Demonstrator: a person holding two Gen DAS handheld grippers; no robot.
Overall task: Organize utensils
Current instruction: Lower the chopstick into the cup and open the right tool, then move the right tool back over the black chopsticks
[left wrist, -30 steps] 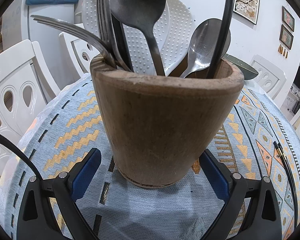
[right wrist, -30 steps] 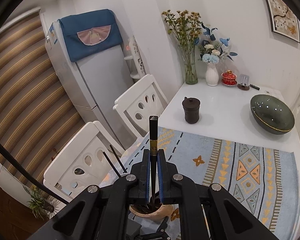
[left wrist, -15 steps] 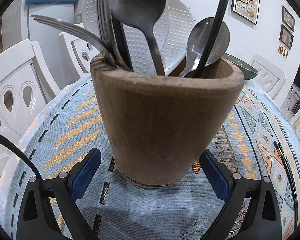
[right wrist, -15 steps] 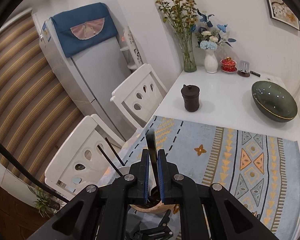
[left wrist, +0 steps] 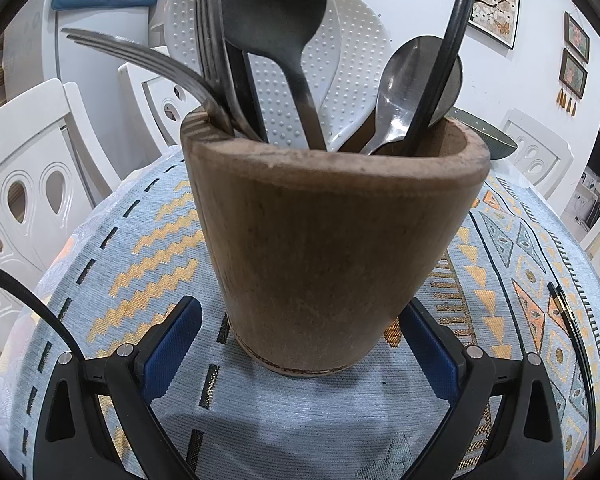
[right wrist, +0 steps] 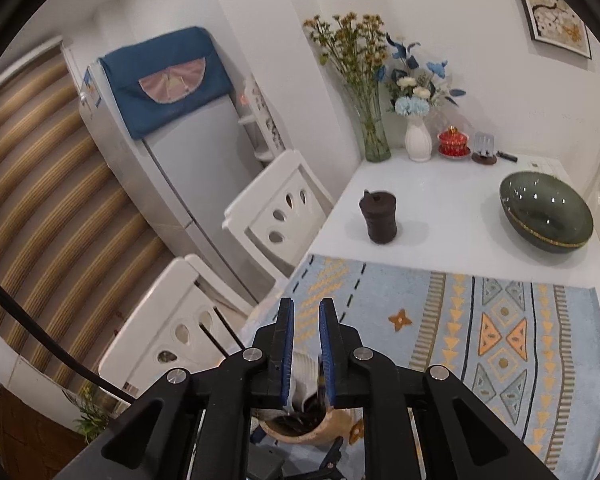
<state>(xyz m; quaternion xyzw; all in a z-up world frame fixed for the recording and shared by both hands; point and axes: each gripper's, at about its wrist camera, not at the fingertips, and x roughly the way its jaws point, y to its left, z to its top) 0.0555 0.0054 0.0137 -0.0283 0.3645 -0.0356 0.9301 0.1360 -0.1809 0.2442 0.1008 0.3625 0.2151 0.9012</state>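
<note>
L tongs (left wrist: 300, 344): jaws wide, blue pads (left wrist: 172, 344) low L/R of frame, not pressing anything, pitched down. R tongs (right wrist: 306, 320): bottom centre of frame, jaws just opened a crack, narrow gap, nothing between the tips, also pitched down.

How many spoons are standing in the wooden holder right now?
2 clearly: a dark spoon at the middle of the holder, and a shiny spoon to its right. More could be hidden behind the white paddles.
</note>
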